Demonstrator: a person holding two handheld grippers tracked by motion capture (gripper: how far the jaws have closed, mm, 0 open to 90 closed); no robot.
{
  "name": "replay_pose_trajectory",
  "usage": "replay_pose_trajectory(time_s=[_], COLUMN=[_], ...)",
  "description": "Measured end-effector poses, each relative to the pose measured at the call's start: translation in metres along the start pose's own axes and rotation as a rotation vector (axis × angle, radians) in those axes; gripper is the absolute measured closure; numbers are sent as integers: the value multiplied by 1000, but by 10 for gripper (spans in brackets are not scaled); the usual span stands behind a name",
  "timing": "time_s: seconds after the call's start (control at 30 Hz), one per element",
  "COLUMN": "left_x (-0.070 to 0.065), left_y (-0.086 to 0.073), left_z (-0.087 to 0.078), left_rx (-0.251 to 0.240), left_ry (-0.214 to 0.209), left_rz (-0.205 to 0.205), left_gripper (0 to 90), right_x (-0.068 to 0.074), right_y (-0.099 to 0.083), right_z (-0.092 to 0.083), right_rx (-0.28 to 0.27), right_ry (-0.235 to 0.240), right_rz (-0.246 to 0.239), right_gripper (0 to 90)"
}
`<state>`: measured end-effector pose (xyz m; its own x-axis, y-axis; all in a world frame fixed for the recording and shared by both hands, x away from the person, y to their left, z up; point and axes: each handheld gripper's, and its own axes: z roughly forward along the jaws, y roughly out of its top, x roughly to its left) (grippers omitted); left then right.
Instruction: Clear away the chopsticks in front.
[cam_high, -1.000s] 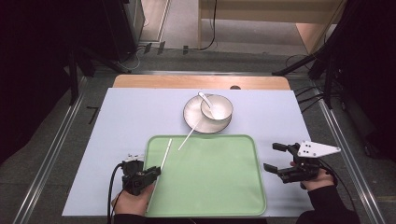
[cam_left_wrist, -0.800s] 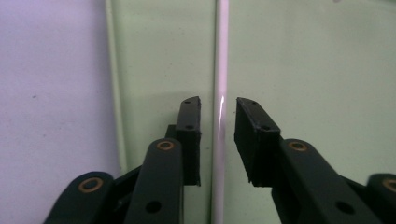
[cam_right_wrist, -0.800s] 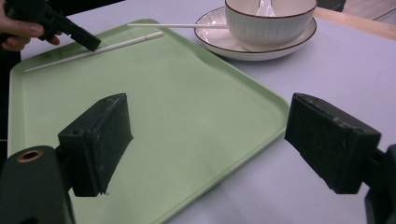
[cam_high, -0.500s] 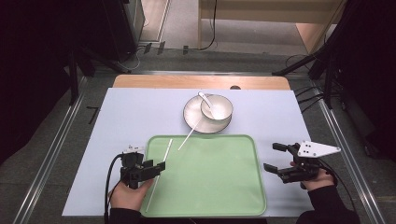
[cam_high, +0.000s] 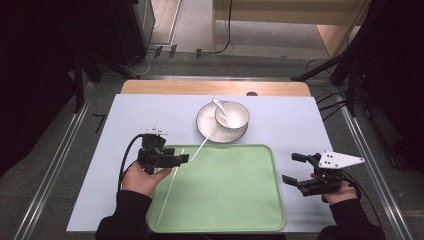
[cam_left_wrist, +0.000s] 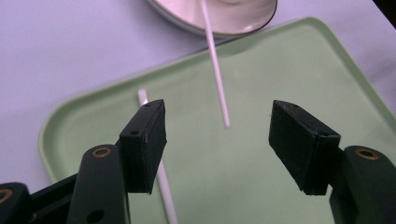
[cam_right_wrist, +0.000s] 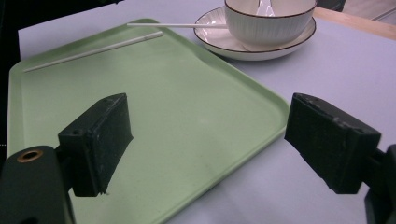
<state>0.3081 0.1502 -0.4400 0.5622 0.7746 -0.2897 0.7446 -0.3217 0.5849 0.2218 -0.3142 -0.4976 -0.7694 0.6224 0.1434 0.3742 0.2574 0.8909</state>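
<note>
Green tray (cam_high: 240, 200) lies mostly bare; left gripper (cam_high: 181, 159), jaws just opened, holds nothing above chopstick (cam_high: 167, 192).

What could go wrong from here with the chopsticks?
The second chopstick leans from the plate rim onto the green tray; a clumsy grab by the left gripper, jaws just opened and empty, might jolt the bowl. The laid chopstick lies close beneath it and may get knocked.
</note>
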Motion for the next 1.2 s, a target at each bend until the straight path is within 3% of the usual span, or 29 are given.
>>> replay_pose_trajectory(time_s=[0.1, 0.27, 0.4, 0.5, 0.7, 0.83, 0.93, 1.2], left_x=[0, 3, 7, 7, 4, 5, 4, 6], left_y=[15, 37, 52, 61, 76, 84, 89, 94], left_z=[7, 25, 41, 53, 79, 97, 109, 130], left_rx=[3, 13, 24, 38, 89, 126, 155, 171], left_ry=[-8, -31, -84, -43, -16, -47, -20, 9], left_rz=[37, 56, 65, 121, 155, 119, 157, 131], left_gripper=[369, 368, 372, 391, 440, 445, 463, 560], right_x=[0, 0, 0, 0, 0, 1, 1, 3], right_y=[0, 0, 0, -1, -1, -2, -2, -5], right_z=[0, 0, -1, -1, -3, -4, -5, -12], right_rx=[-1, -4, -4, -7, -10, -9, -12, -22], right_ry=[1, 5, 5, 5, 2, 1, -3, -14], right_rz=[-1, 1, 1, 1, 1, 0, 2, 8], right_gripper=[148, 149, 149, 149, 149, 149, 149, 149])
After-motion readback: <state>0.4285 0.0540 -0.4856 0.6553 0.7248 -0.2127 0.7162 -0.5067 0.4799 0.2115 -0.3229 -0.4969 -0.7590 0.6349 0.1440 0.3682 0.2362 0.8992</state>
